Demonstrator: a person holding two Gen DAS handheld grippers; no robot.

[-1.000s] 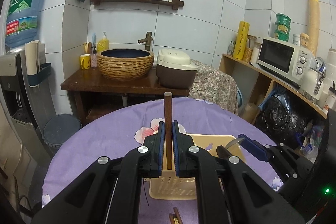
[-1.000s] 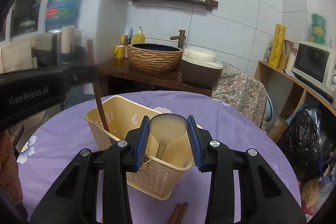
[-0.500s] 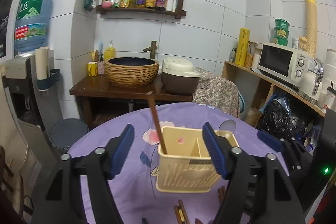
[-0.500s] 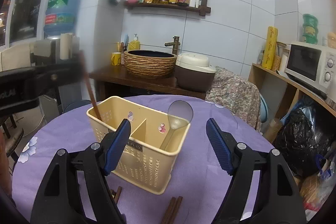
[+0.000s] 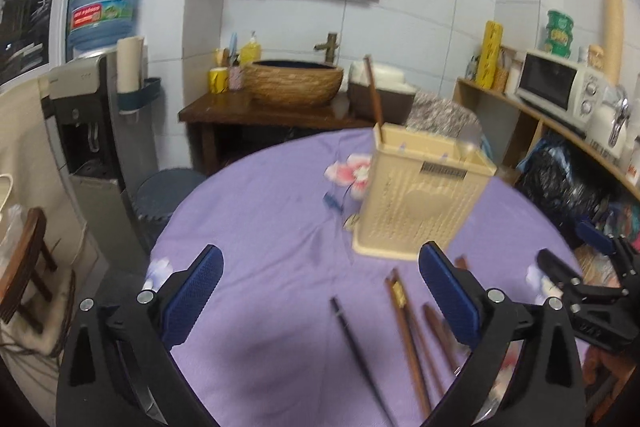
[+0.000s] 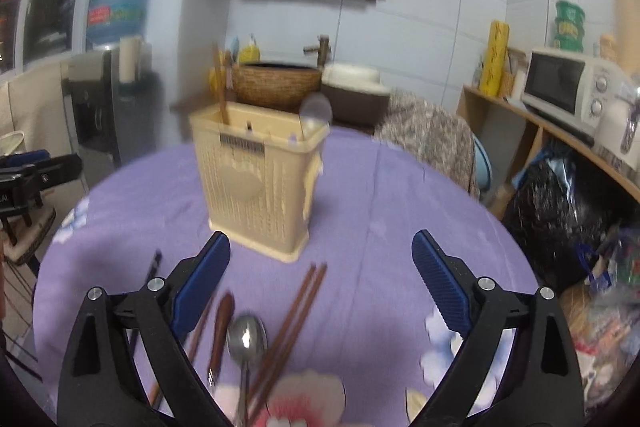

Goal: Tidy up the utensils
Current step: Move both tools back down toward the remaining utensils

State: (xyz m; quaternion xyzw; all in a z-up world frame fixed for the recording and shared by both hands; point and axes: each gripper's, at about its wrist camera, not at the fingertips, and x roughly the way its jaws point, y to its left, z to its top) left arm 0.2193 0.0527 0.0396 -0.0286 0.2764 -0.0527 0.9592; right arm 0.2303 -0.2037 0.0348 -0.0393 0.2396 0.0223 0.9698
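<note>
Lying loose on the purple table (image 6: 400,195), at its near edge, are a metal spoon (image 6: 246,337), a pair of chopsticks (image 6: 294,311), a brown-handled utensil (image 6: 222,323) and a thin dark stick (image 5: 354,343). All run roughly lengthwise, near edge to far, fanned slightly. The caddy (image 6: 256,183) stands upright toward the table's middle, already holding one brown stick (image 6: 221,87) in its left end and a ladle-like piece (image 6: 316,109) in its right.

Right gripper (image 6: 320,279): spread wide, empty, hovering above the table with the spoon just below and left of its centre line. Left gripper (image 5: 320,295): likewise spread and empty, with the dark stick and chopsticks between its fingers.

Judgement: the right gripper is better placed for the spoon, the left for the dark stick; either must close across the handle, not along it.
</note>
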